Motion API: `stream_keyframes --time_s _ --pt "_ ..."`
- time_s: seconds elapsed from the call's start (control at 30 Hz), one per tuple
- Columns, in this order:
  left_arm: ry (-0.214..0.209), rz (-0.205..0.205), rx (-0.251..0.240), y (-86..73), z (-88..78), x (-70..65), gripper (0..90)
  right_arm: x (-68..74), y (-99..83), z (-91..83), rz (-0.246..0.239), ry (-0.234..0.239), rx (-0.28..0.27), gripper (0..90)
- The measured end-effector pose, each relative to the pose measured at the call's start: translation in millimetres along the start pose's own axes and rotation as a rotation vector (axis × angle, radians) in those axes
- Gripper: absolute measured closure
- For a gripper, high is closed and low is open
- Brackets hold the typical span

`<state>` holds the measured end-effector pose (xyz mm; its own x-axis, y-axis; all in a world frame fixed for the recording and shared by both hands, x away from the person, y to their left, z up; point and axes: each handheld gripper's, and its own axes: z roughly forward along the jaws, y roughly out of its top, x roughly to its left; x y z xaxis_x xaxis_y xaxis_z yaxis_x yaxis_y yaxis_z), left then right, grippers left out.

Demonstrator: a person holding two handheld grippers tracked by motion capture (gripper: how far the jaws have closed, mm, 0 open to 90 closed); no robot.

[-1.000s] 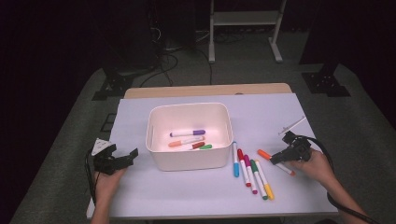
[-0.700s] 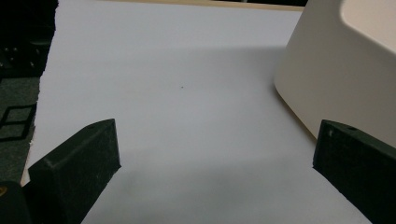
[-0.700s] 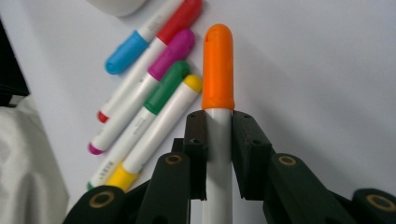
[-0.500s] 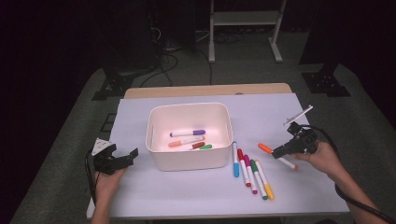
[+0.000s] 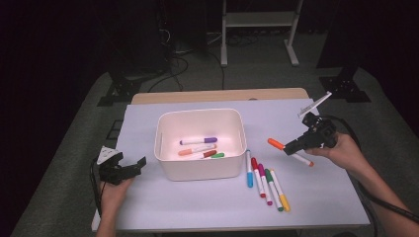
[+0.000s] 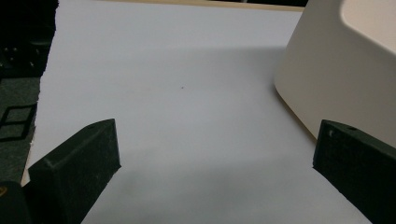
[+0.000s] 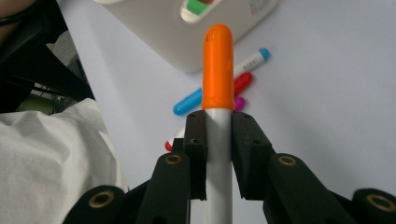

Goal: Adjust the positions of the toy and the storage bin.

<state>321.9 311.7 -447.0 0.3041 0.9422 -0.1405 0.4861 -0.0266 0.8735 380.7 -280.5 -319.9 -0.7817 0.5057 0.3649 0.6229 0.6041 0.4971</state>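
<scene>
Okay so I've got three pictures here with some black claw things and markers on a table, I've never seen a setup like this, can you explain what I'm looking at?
A person sits at a table covered in pale lilac and holds a hand-operated black two-jaw tool in each hand. The high view looks down from above; the other two pictures come from cameras riding on each tool.

The right gripper is shut on a white marker with an orange cap, lifted off the table. The left gripper is open, holding nothing, beside a white plastic bin.

The bin holds several markers, one with a purple cap. A row of loose coloured markers lies on the table right of the bin.
</scene>
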Motion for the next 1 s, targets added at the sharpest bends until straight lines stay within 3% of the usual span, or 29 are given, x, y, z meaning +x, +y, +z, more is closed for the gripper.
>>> stream_keyframes --time_s 0.4,1.0 --pt "-0.003 -0.004 -0.001 0.3 0.2 -0.8 0.0 36.8 50.5 -7.0 -0.096 0.042 0.018 75.6" --pt "-0.005 -0.007 -0.002 0.4 0.6 0.5 0.0 75.8 115.5 16.6 -0.221 0.097 0.072 75.6"
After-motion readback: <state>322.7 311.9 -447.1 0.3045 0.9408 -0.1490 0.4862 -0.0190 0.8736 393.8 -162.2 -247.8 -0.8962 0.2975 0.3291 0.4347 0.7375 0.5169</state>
